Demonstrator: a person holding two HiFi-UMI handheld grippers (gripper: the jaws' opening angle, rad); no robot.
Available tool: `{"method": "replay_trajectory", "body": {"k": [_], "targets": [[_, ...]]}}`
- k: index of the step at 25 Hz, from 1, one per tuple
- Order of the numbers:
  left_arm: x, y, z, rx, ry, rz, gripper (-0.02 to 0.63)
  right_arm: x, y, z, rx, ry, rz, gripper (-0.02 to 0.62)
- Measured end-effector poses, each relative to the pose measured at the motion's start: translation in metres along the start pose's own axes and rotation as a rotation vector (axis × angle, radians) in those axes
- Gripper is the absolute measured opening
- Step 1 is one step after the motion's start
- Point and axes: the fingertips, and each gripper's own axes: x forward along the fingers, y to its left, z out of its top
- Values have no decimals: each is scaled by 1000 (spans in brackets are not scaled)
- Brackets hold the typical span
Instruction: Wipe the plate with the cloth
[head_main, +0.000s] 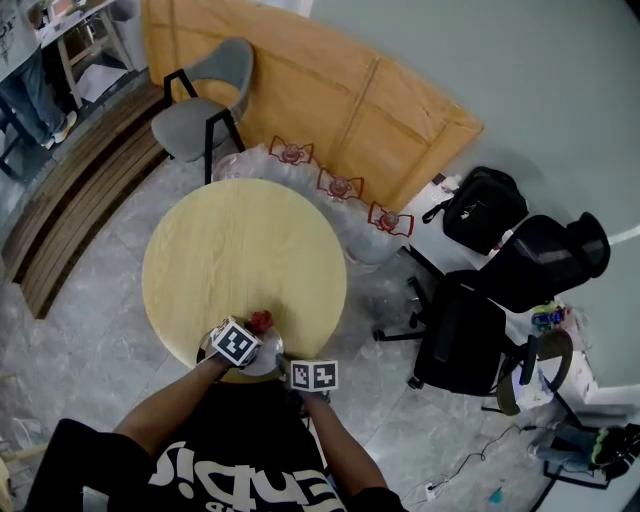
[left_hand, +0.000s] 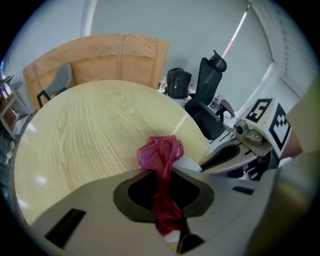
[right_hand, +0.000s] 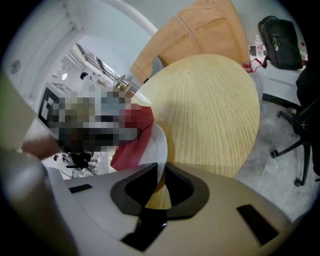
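The left claw (left_hand: 161, 186) is clamped on a red cloth (left_hand: 160, 151), which bunches up beyond its tips and hangs down between the pads. The bunch lies against the white plate (right_hand: 159, 142), whose face it partly covers in the right gripper view. The right claw (right_hand: 161, 172) is closed on the plate's rim, the thin edge pinched between its two dark pads. In the head view both claws meet at the near edge of the round wooden tabletop (head_main: 240, 250), just in front of the person, with the cloth showing red between the two marker cubes. Whether the plate rests on the tabletop or is held off it, I cannot tell.
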Motion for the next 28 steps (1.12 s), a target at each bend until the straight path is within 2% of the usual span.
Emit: {"method": "replay_trajectory", "body": {"k": [10, 23, 28], "targets": [[8, -23, 2, -3, 12, -53, 66, -2, -1, 1, 25, -24, 5, 63], [14, -34, -5, -7, 40, -52, 66, -2, -1, 3, 87, -72, 24, 58], [15, -47, -12, -26, 52, -99, 66, 0, -2, 4, 102, -81, 31, 57]]}}
